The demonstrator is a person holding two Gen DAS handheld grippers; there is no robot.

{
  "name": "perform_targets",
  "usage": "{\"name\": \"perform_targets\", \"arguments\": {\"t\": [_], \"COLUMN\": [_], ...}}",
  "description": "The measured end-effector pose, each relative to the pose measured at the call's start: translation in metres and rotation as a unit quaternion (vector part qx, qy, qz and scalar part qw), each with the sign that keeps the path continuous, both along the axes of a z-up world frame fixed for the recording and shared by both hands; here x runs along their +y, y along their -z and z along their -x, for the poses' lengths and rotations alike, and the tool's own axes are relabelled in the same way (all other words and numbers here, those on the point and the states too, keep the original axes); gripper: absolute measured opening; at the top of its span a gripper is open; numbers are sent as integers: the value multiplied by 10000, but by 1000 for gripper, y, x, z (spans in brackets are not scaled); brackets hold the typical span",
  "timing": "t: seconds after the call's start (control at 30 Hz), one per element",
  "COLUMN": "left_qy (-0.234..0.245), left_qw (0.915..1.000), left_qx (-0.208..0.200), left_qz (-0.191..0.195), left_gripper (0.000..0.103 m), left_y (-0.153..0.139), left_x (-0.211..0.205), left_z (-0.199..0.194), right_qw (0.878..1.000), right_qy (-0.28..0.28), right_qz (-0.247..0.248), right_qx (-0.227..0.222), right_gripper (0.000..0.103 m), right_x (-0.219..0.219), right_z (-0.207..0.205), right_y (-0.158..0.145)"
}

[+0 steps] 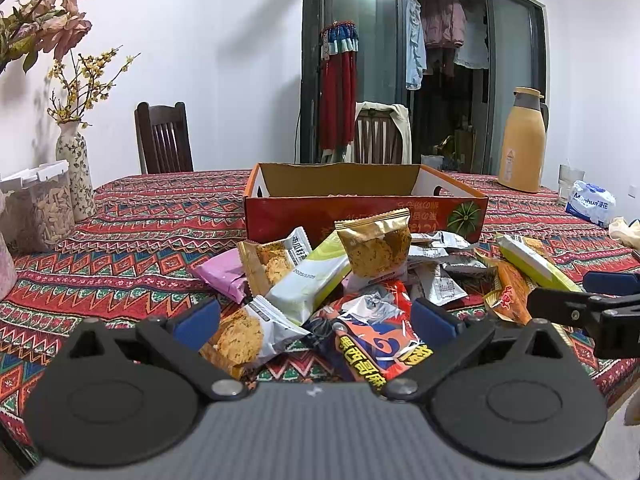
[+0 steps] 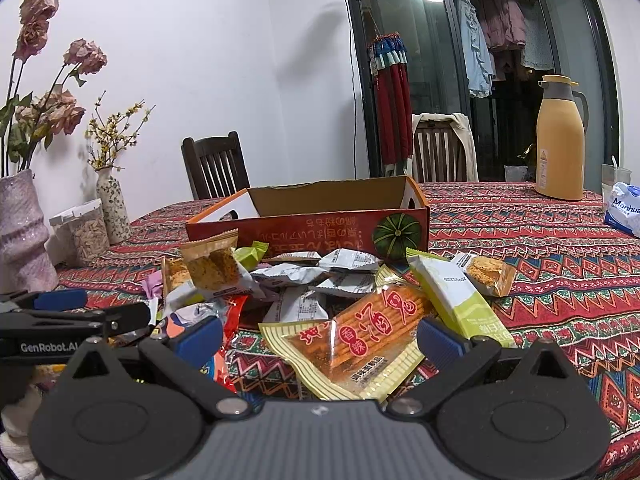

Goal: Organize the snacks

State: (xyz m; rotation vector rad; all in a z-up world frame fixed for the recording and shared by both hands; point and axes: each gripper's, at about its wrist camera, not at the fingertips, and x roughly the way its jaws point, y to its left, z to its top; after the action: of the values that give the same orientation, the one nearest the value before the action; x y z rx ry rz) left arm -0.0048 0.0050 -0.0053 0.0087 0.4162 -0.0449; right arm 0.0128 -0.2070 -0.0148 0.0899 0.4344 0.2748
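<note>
**Snack packets heaped in front of the open box**

Snack packets [image 1: 360, 272] lie piled on the patterned tablecloth [image 1: 120, 240], just before the red cardboard box [image 1: 360, 204]. The left gripper [image 1: 316, 320] is spread wide, empty, over a red-blue packet [image 1: 380, 340] whose long axis runs toward the camera. The right gripper [image 2: 320, 336] is likewise released, around an orange stick-snack packet [image 2: 360, 332] lying diagonally, its far end pointing up-right. Beside it, a green-white bar [image 2: 456, 296] slants toward the box. A yellow thermos [image 2: 560, 140] stands far right.
</note>
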Motion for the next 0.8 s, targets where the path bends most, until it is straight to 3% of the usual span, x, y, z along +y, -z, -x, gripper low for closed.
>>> {"name": "perform_targets", "arguments": {"t": [0.8], "left_qy": [-56], "left_qw": [9999], "left_qx": [74], "left_qz": [135], "left_gripper": [103], "left_y": [4], "left_x": [9], "left_z": [-4], "right_qw": [9999], "right_qy": [33], "right_qz": [-32], "right_qx": [90], "right_gripper": [103], "right_x": [-1], "right_z": [-7], "right_y": [0]}}
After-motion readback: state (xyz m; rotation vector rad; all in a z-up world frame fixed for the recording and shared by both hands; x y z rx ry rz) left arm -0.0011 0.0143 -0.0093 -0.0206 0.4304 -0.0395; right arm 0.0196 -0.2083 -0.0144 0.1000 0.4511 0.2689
